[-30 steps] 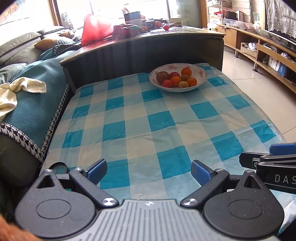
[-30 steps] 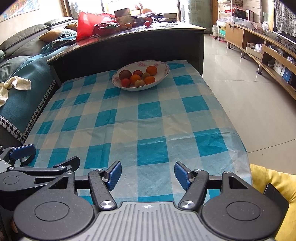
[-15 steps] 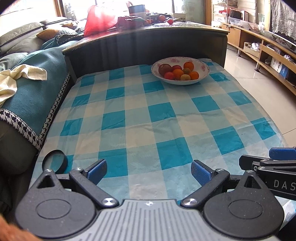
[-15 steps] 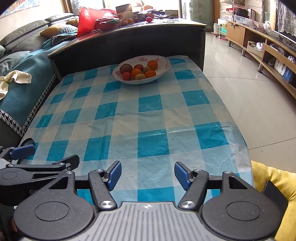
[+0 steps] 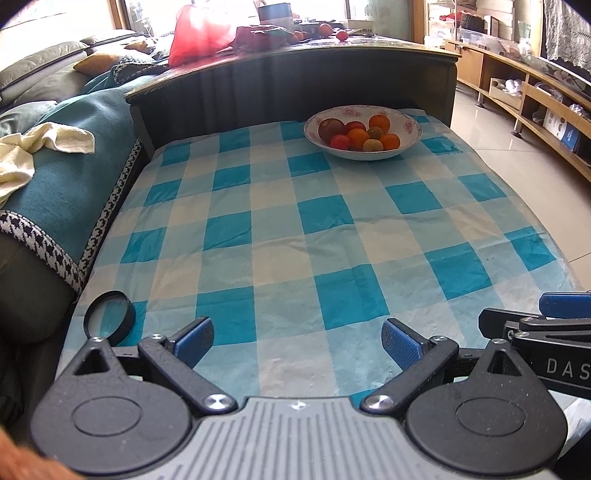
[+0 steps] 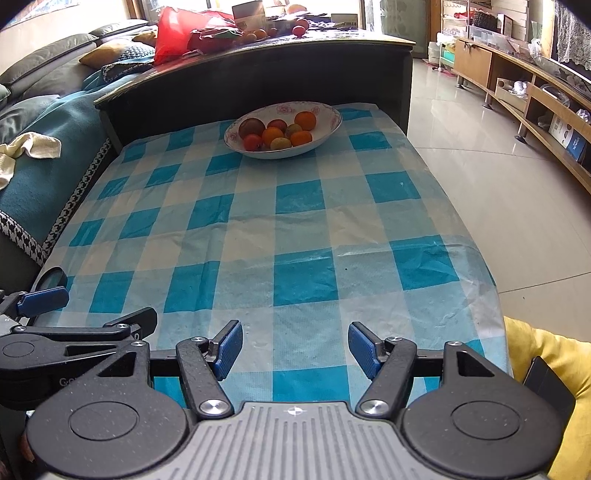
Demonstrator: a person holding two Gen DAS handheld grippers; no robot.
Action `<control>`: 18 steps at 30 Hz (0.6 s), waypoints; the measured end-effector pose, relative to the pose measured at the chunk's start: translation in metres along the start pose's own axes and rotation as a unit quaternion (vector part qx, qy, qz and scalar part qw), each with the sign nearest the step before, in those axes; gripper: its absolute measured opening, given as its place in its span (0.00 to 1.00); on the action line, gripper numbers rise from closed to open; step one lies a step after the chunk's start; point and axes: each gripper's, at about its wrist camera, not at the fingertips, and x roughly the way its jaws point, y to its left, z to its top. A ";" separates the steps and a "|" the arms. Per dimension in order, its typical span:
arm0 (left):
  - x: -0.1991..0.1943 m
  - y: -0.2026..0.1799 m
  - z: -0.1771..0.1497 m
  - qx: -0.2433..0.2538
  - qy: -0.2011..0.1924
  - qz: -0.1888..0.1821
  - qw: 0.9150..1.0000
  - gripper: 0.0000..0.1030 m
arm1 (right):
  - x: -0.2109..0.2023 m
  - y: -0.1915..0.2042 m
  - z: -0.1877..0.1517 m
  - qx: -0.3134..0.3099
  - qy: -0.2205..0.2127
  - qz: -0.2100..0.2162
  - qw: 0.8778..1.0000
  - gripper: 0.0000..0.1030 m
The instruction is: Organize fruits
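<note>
A white floral bowl stands at the far end of the blue checked tablecloth. It holds several fruits: oranges, red ones and a dark brown one. My left gripper is open and empty at the near table edge. My right gripper is open and empty beside it, and shows at the right in the left wrist view.
A black-rimmed magnifying glass lies at the near left corner. A sofa with a teal cover and cream cloth runs along the left. A dark raised counter carries a red bag and more fruit. Tiled floor and wooden shelves lie right.
Both grippers have pulled back and risen a little, so the table looks farther away and the magnifying glass has come into view. Both stay open.
</note>
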 end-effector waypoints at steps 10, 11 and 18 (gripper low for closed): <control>0.000 -0.001 -0.002 0.000 0.001 0.004 1.000 1.00 | 0.000 0.000 0.000 0.000 0.001 0.000 1.000 0.57; 0.000 -0.001 -0.002 -0.001 0.001 0.005 1.000 1.00 | 0.000 0.000 0.000 0.000 0.001 0.000 1.000 0.57; -0.001 0.000 -0.004 -0.001 0.002 0.009 1.000 1.00 | 0.003 0.001 -0.002 -0.003 0.004 0.000 1.000 0.57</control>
